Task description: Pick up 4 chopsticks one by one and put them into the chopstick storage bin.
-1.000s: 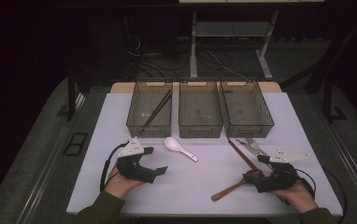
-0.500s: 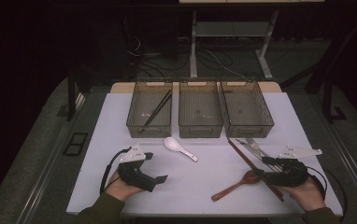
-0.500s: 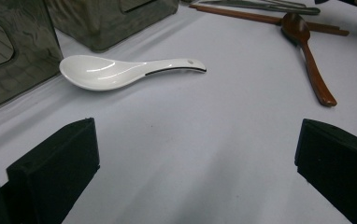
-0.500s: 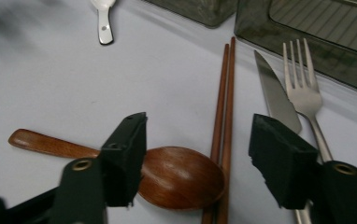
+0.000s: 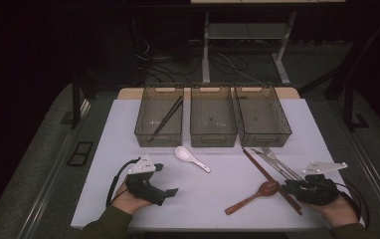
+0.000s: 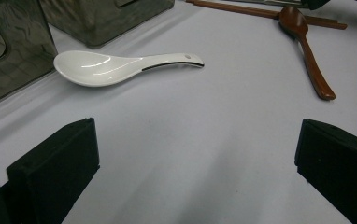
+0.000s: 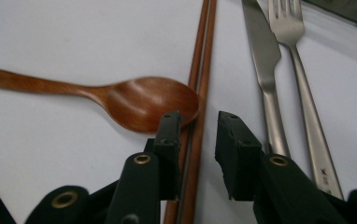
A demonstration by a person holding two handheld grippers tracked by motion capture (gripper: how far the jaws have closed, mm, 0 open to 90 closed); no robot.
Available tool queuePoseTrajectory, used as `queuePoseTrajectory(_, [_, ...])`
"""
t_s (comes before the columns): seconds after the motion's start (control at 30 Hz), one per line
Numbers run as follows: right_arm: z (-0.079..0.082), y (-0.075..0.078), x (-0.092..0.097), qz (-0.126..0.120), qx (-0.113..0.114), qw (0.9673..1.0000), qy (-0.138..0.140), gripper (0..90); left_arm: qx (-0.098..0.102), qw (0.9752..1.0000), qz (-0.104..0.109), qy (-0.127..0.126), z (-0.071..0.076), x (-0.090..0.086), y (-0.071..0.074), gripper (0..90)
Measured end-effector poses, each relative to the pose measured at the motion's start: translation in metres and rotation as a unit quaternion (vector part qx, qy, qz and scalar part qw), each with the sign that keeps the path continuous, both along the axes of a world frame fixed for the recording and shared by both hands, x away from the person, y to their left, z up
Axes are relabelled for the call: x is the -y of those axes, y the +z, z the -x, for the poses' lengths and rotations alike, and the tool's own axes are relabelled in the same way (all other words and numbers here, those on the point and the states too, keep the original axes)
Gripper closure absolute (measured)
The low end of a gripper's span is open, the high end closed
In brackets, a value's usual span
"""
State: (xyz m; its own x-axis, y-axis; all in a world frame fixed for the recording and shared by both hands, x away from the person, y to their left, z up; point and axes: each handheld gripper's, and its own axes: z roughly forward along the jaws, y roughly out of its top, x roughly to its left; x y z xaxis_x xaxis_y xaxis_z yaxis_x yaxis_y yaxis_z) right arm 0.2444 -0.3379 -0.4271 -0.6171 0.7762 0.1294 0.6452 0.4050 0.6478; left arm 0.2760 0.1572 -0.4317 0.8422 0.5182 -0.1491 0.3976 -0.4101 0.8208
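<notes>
Chopsticks (image 7: 200, 70) lie between the jaws of your right hand-held gripper (image 7: 197, 128), beside the wooden spoon (image 7: 139, 100) on the table (image 5: 218, 194). Those jaws have just been closing and do not press yet. Your left hand-held gripper (image 6: 195, 154) is spread wide near the white spoon (image 6: 111, 67).

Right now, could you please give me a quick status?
Right tool closing around brown chopsticks, not yet clamped. Left tool open, idle. Wooden spoon touching the chopsticks.
</notes>
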Motion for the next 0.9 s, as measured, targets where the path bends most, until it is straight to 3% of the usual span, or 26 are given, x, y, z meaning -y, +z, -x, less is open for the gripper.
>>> queuePoseTrajectory(0.2, [-0.0007,-0.0043,-0.0016,0.029,-0.013,0.9995,0.001,76.0,-0.001,1.0,-0.003,-0.001,0.0001,0.0008,-0.0005,0.0])
queuePoseTrajectory(0.57, [-0.002,-0.0084,-0.0029,0.035,-0.026,0.999,0.009,79.6,-0.002,1.0,-0.003,0.0,-0.0001,0.0013,-0.001,0.0])
queuePoseTrajectory(0.9, [-0.0049,-0.0106,-0.002,0.048,-0.016,0.9987,0.005,80.4,-0.003,1.0,-0.008,-0.003,-0.0005,0.0021,-0.0017,0.0])
